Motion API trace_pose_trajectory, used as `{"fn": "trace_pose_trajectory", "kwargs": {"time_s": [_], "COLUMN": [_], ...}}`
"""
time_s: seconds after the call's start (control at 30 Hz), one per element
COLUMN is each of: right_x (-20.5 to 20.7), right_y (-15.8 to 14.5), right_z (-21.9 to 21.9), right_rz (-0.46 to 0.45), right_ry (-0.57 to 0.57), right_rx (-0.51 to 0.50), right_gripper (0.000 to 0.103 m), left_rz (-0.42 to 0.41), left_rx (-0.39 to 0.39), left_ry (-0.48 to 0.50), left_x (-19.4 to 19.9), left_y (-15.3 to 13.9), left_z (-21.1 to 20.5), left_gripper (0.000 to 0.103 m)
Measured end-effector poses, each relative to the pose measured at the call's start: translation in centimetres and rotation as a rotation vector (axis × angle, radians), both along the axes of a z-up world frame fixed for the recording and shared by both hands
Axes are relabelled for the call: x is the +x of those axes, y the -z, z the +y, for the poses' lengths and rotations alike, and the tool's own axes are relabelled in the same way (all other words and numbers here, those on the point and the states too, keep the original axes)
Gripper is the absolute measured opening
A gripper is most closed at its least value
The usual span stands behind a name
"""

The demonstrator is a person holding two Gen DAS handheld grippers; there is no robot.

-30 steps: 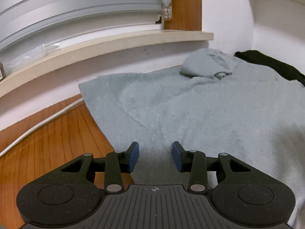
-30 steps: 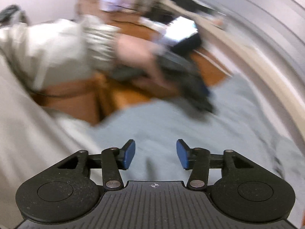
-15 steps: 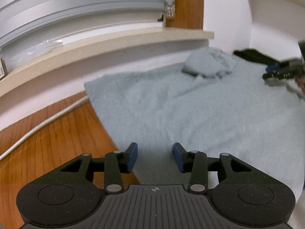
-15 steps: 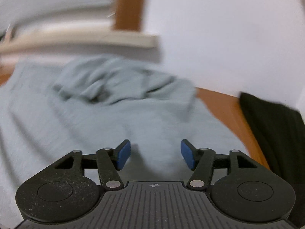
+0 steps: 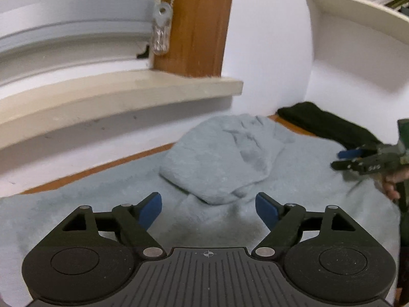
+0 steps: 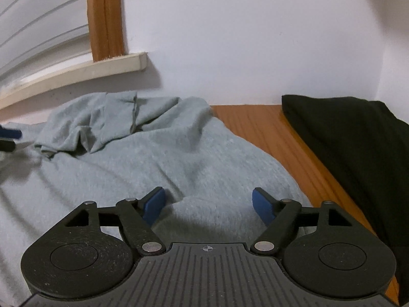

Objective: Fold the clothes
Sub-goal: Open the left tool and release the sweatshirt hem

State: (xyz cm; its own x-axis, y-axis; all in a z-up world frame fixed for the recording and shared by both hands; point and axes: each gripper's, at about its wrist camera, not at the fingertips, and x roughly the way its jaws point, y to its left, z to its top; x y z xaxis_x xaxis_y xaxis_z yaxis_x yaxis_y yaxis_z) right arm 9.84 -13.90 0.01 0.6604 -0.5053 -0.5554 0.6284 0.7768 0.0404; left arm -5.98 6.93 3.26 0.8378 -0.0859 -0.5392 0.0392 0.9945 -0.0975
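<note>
The grey sweatshirt (image 5: 294,179) is spread flat on the wooden surface (image 6: 258,125), and its bunched hood (image 5: 222,158) is seen straight ahead of the left gripper (image 5: 208,206), just beyond its parted fingers. The right gripper (image 6: 207,200), likewise held wide with nothing between its pads, is placed over the garment's right edge. The long axis probably runs away from both sets of fingers, though blur leaves that uncertain. A dark folded garment (image 6: 352,138) lies to the right.
</note>
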Motion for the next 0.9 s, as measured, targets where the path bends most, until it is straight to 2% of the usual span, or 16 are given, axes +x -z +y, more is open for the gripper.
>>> {"fn": "trace_pose_trajectory", "kwargs": {"time_s": [0.2,0.33,0.47,0.57,0.67,0.8,0.87,0.9], "right_x": [0.6,0.6,0.4,0.4,0.5,0.6,0.6,0.6], "right_y": [0.5,0.6,0.5,0.4,0.4,0.3,0.2,0.2], "right_z": [0.4,0.1,-0.1,0.0,0.0,-0.1,0.0,0.0], "right_rz": [0.031,0.026,0.01,0.005,0.009,0.008,0.005,0.005], "right_ry": [-0.015,-0.022,-0.023,-0.019,-0.019,-0.023,-0.025,-0.024], "right_rx": [-0.023,-0.007,0.002,-0.005,-0.01,-0.002,-0.001,-0.003], "right_gripper": [0.077,0.077,0.077,0.077,0.077,0.077,0.077,0.077], "left_rz": [0.049,0.082,0.101,0.106,0.1,0.02,-0.021,-0.03], "left_rx": [0.053,0.088,0.131,0.124,0.106,0.167,0.199,0.197], "left_ry": [-0.008,-0.014,-0.016,-0.026,-0.045,-0.061,-0.069,-0.052], "left_x": [0.5,0.8,0.8,0.5,0.1,0.6,0.9,1.4], "left_y": [1.4,2.3,2.9,2.9,2.9,0.9,-0.1,-0.7], "left_z": [-0.9,-1.4,-2.0,-1.8,-1.4,-3.1,-4.0,-4.5], "left_gripper": [0.084,0.092,0.094,0.101,0.102,0.098,0.091,0.081]}}
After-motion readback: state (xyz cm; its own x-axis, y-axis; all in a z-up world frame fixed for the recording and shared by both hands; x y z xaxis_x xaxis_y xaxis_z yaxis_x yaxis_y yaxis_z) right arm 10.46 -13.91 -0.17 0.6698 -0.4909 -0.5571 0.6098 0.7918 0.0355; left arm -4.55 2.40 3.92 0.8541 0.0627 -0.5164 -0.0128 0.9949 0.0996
